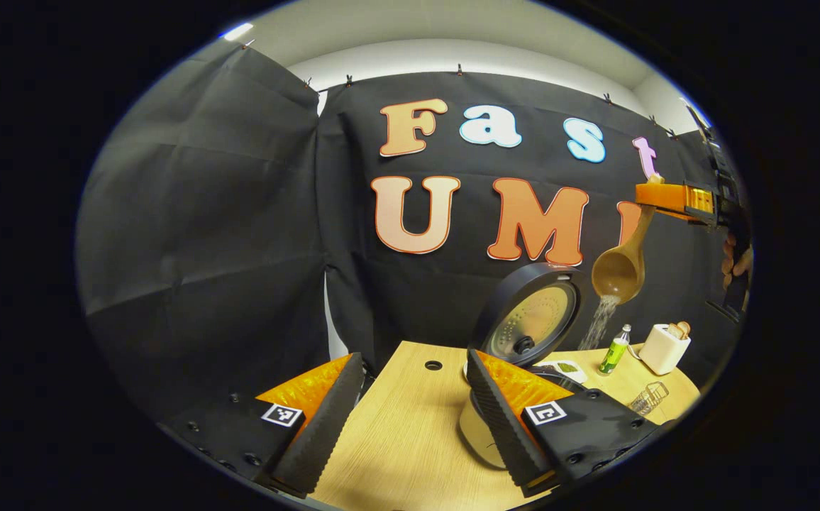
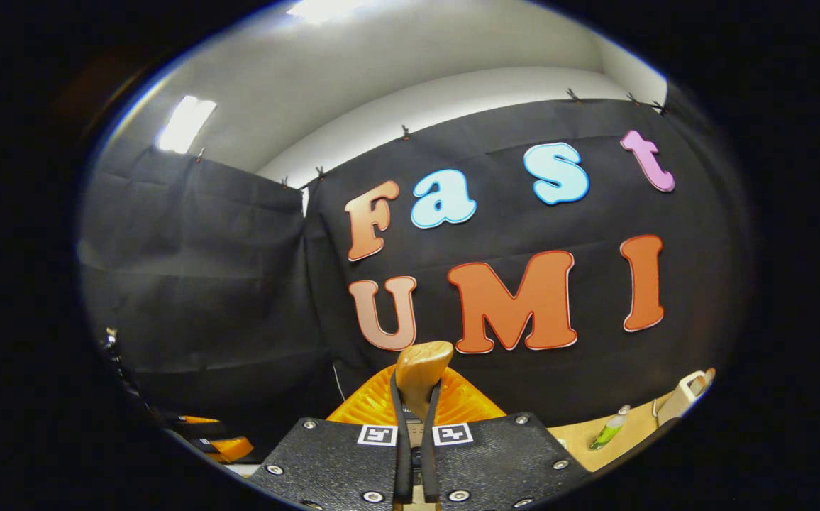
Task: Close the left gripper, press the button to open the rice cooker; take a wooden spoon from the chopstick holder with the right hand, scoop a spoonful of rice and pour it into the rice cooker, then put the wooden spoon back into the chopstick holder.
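In the left gripper view the rice cooker [image 1: 479, 426] stands on the wooden table [image 1: 403, 454] with its round lid [image 1: 527, 323] raised. Above it my right gripper [image 1: 657, 196] is shut on the handle of a wooden spoon [image 1: 619, 270], bowl tipped down. A stream of rice [image 1: 601, 319] falls from the bowl toward the cooker's opening. My left gripper [image 1: 410, 426] is open low over the table, its right finger in front of the cooker body. In the right gripper view my right gripper [image 2: 416, 426] clamps the spoon handle [image 2: 420, 369], which sticks up between the fingers.
A white chopstick holder [image 1: 663, 348] with wooden pieces stands at the table's far right, beside a green bottle [image 1: 614, 351]. A small dish [image 1: 566, 369] and a wire rack [image 1: 647, 397] lie near the cooker. A hand [image 1: 736, 259] holds the right gripper.
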The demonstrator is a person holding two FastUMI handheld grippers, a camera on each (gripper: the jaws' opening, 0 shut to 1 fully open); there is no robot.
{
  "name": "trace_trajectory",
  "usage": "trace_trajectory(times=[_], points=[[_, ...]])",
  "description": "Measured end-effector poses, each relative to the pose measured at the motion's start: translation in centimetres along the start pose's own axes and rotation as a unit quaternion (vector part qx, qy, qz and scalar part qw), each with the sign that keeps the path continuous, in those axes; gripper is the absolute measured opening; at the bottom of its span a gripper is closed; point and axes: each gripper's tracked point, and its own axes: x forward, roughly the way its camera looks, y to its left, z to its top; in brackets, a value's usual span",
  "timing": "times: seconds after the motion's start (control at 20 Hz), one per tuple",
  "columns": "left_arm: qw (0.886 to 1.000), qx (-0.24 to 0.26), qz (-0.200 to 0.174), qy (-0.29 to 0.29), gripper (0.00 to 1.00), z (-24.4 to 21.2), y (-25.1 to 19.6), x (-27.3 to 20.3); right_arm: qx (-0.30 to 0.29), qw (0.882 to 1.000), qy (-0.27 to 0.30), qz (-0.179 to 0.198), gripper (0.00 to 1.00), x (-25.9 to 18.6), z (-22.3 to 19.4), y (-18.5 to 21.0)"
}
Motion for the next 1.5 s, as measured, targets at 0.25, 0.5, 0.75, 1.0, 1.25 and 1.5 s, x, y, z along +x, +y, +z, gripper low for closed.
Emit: trace_trajectory(times=[0.25, 0.5, 0.75, 1.0, 1.25, 1.5], points=[[1.000, 0.002, -0.002, 0.001, 0.95, -0.1, -0.5, 0.1, -0.093, 0.995, 0.014, 0.039, 0.09, -0.2, -1.2, 2.0], [1.000, 0.004, -0.005, -0.001, 0.94, 0.4, -1.3, 0.3, -0.067, 0.998, 0.016, 0.011, 0.04, -1.0, -1.3, -1.1], [1.000, 0.005, -0.008, -0.010, 0.94, 1.5, -2.4, 0.6, -0.046, 0.997, 0.015, -0.056, 0.04, -3.5, -0.8, -8.5], [1.000, 0.017, -0.014, -0.017, 0.94, 2.3, -4.4, 1.1, -0.031, 0.991, 0.025, -0.124, 0.04, -7.1, -2.1, -15.9], [0.999, 0.012, -0.028, -0.022, 0.94, 3.0, -7.2, 1.3, -0.009, 0.981, 0.060, -0.182, 0.04, -11.3, -6.5, -22.1], [0.999, 0.012, -0.023, -0.025, 1.00, 3.5, -8.3, 1.3, 0.024, 0.971, 0.100, -0.217, 0.04, -14.6, -12.5, -26.6]])
